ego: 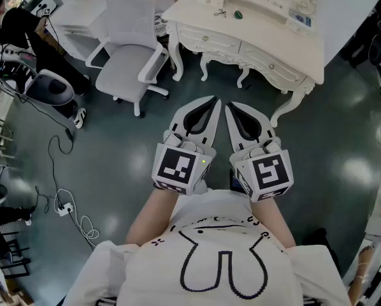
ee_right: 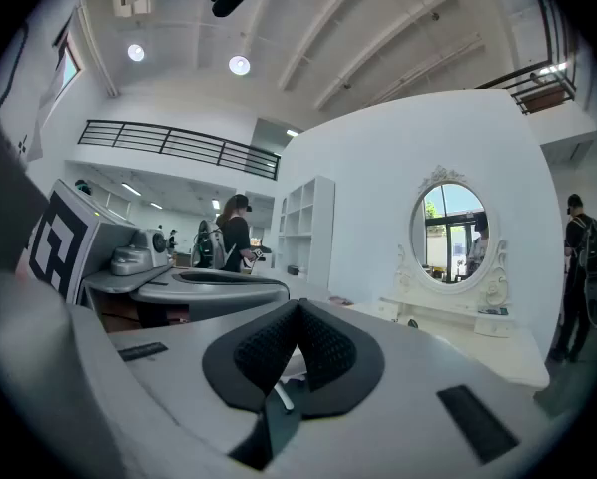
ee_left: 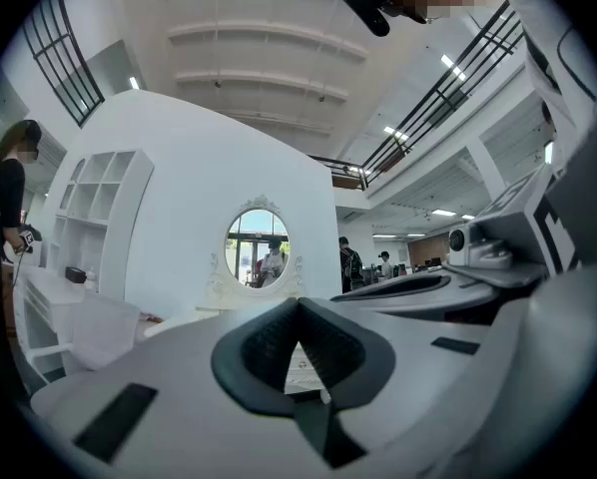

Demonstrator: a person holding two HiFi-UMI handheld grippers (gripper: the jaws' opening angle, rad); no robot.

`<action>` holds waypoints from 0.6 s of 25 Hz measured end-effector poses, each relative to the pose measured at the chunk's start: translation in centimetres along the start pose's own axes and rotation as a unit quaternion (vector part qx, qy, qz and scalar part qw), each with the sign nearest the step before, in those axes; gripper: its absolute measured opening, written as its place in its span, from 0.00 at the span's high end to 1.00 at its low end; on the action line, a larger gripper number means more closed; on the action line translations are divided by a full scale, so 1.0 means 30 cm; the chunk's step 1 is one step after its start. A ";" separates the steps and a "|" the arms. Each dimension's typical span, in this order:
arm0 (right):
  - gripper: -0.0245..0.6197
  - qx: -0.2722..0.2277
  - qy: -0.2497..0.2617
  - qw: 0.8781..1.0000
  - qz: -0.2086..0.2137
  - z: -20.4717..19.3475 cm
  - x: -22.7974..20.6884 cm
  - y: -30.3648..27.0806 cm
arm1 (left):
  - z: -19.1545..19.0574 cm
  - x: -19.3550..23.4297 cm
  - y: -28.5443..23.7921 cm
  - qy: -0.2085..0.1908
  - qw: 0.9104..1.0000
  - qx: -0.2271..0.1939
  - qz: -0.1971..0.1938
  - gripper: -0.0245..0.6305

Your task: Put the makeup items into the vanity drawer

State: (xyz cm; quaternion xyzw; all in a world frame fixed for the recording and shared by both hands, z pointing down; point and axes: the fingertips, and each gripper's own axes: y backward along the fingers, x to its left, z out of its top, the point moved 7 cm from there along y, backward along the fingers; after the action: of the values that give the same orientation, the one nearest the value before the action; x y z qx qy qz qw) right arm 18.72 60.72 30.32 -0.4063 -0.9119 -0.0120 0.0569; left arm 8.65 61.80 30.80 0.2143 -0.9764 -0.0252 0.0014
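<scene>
Left hand-held gripper [ego: 214, 101] and right hand-held gripper [ego: 228, 106], both clenched on nothing, sit side by side, tips near. At 12 o'clock, well apart, the vanity [ego: 267, 43] worktop holds small items [ego: 237, 14]; its drawer [ego: 211, 41] is closed. Chair [ego: 130, 62] at 10 o'clock.

cream vanity [ego: 260, 27], white chair [ego: 128, 65], dark teal floor [ego: 114, 164]

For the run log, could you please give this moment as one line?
left gripper: shut, empty | right gripper: shut, empty | vanity: ahead, drawers closed
</scene>
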 end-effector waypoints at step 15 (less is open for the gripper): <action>0.93 0.001 -0.007 1.000 -0.019 -0.032 -0.141 -0.216 | -0.018 0.190 -0.211 0.003 1.000 0.007 -0.024 0.95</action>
State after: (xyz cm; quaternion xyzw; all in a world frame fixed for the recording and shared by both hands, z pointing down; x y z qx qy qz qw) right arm 16.82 53.19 30.96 -0.3893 -0.9197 -0.0095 0.0506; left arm 6.12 53.65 30.96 0.2373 -0.9713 -0.0178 0.0027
